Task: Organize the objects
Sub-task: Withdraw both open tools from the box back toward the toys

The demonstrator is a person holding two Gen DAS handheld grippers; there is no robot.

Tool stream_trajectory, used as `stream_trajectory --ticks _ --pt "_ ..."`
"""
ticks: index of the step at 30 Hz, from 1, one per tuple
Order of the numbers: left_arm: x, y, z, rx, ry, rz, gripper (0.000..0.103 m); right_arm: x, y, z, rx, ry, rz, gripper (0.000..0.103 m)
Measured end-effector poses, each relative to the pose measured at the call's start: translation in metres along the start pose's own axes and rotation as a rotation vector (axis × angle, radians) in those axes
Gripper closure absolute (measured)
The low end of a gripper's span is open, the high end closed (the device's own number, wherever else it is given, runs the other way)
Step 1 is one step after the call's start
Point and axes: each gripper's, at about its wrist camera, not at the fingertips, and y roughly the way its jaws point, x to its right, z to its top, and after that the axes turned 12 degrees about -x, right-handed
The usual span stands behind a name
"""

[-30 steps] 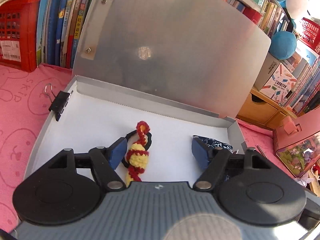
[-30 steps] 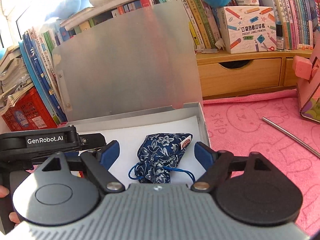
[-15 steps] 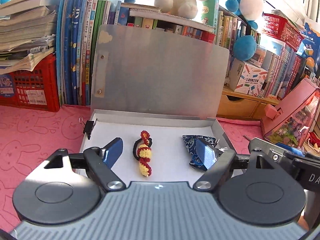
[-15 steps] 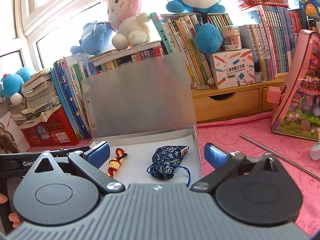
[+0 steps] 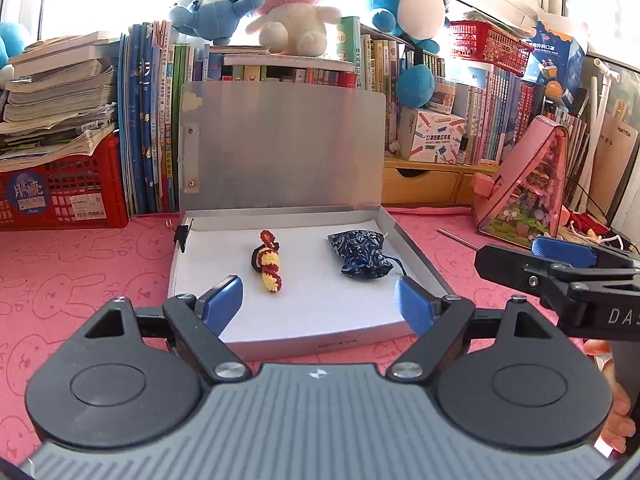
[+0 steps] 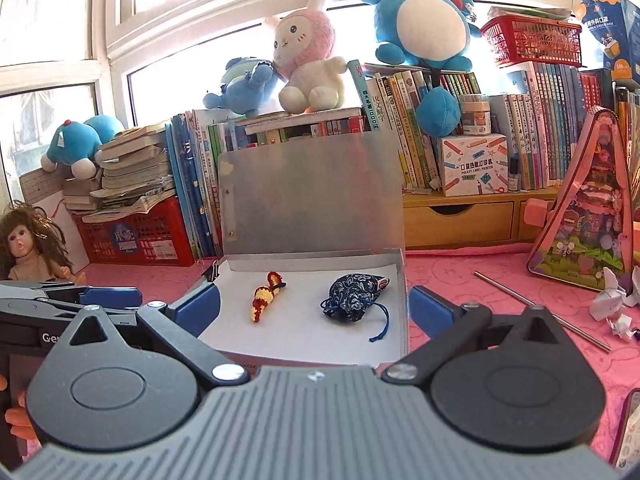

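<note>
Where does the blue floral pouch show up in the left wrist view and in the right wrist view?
Left wrist: pouch lies right of centre, in the open box near its right wall.
Right wrist: pouch lies near centre, by the same wall.
Shared landmark: crochet toy, left of the pouch in both.

Pink tablecloth (image 5: pixel 80 280) bears box (image 5: pixel 320 346).

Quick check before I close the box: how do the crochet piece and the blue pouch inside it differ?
The crochet piece is slim, yellow with dark red stripes, lying near the box's middle; the blue pouch is bulkier, navy floral fabric, nearer the right wall. The pouch trails a blue drawstring; the crochet piece carries a black loop. Both lie flat in the open box, untouched.
</note>
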Motion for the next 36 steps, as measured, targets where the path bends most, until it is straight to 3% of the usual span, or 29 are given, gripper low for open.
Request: stream_trajectory --ticks 7,20,29,36 --pt "0.008 -0.028 -0.039 0.004 0.024 -0.015 0.016 -0.006 -0.022 -0.030 0.003 -0.023 0.020 0.000" --pt "0.018 -0.068 -0.102 0.041 0.078 0.017 0.016 0.001 -0.040 -0.086 -0.035 -0.023 -0.045 0.000" --pt "0.015 -0.082 -0.140 0.057 0.040 0.055 0.015 0.002 -0.039 -0.115 -0.083 -0.046 -0.106 0.000" --pt "0.008 -0.090 -0.158 0.092 0.020 0.145 0.013 0.006 -0.036 -0.125 -0.097 -0.048 -0.155 0.000"
